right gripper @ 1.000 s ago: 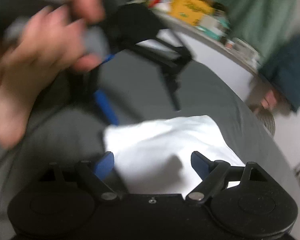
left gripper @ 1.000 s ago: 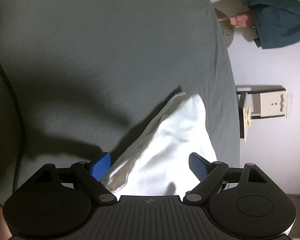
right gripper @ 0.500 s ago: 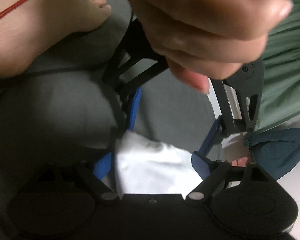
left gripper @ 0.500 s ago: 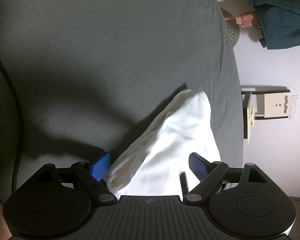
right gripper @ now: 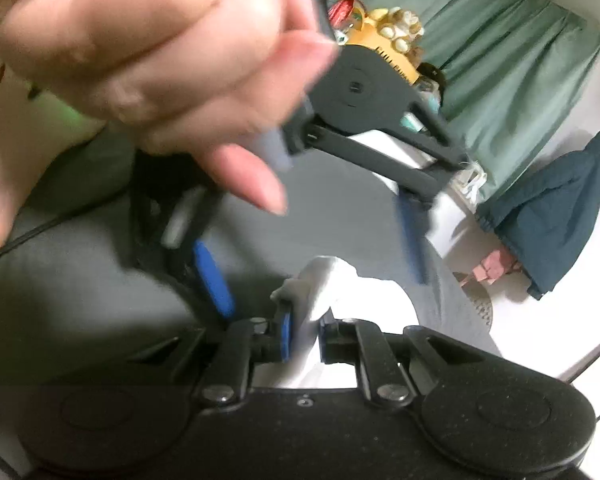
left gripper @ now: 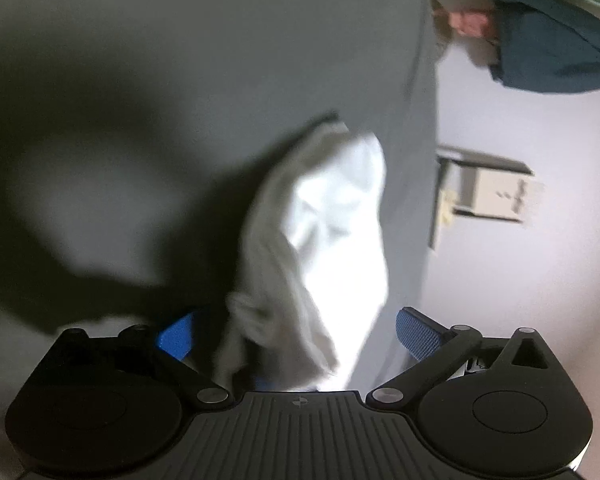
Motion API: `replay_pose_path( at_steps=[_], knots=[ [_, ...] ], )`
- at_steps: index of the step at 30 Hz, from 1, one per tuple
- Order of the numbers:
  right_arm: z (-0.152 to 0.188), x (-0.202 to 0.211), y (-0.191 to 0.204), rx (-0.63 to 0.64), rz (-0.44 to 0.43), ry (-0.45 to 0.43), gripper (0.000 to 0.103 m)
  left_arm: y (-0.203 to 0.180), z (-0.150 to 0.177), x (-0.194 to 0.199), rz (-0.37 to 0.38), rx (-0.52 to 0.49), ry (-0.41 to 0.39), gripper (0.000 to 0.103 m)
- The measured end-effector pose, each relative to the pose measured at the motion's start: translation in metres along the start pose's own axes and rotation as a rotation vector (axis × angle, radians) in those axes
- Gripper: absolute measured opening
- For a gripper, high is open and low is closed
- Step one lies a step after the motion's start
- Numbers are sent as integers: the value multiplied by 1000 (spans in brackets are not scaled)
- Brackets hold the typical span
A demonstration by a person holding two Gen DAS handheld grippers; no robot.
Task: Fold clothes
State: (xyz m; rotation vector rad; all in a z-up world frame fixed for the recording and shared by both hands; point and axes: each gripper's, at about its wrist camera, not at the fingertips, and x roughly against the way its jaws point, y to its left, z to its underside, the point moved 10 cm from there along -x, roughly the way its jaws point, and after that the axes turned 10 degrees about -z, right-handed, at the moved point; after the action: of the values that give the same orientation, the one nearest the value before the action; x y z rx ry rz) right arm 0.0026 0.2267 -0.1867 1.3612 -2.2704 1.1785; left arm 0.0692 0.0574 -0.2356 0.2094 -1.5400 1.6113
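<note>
A white garment (left gripper: 332, 240) lies bunched on the grey bed sheet (left gripper: 180, 60), one edge pulled up into a ridge. My left gripper (left gripper: 296, 334) is open, its blue pads on either side of the cloth and apart from it. In the right wrist view my right gripper (right gripper: 304, 332) is shut on a fold of the white garment (right gripper: 364, 292). Just beyond it a person's hand (right gripper: 160, 60) holds the left gripper, whose blue fingers (right gripper: 214, 276) are spread wide above the cloth.
The bed edge runs close on the right, with white floor (left gripper: 500, 280) beyond. A dark teal garment (right gripper: 560, 216) hangs by a green curtain (right gripper: 500, 52). A small stool (left gripper: 484, 192) stands near the bed. A cluttered table holds a yellow box (right gripper: 384, 48). A black cable (right gripper: 28, 236) crosses the sheet.
My right gripper has gone from open to shut on the white garment. The cloth has bunched and risen. The left gripper stays open and has shifted over the cloth.
</note>
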Motion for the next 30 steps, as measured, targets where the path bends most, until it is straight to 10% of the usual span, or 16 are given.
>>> replay_pose_path(
  at_steps=[6,12,17,19,30],
  knots=[
    [10,11,-14,-38,-7,-13,15,-13,4,-17,-58,-171,-34,103],
    [42,59,-39,-248,-65,-39,47,-30,6,-21,-124,-340,-116,103],
    [88,112,-94,-685,-106,-133,59,-35,7,-20,-178,-416,-179,90],
    [113,127,-112,-911,-138,-160,61,-34,7,-19,-223,-445,-201,70],
    [213,1,-220,-1693,-430,-118,61,-46,-6,3,-357,-653,-263,44]
  ],
)
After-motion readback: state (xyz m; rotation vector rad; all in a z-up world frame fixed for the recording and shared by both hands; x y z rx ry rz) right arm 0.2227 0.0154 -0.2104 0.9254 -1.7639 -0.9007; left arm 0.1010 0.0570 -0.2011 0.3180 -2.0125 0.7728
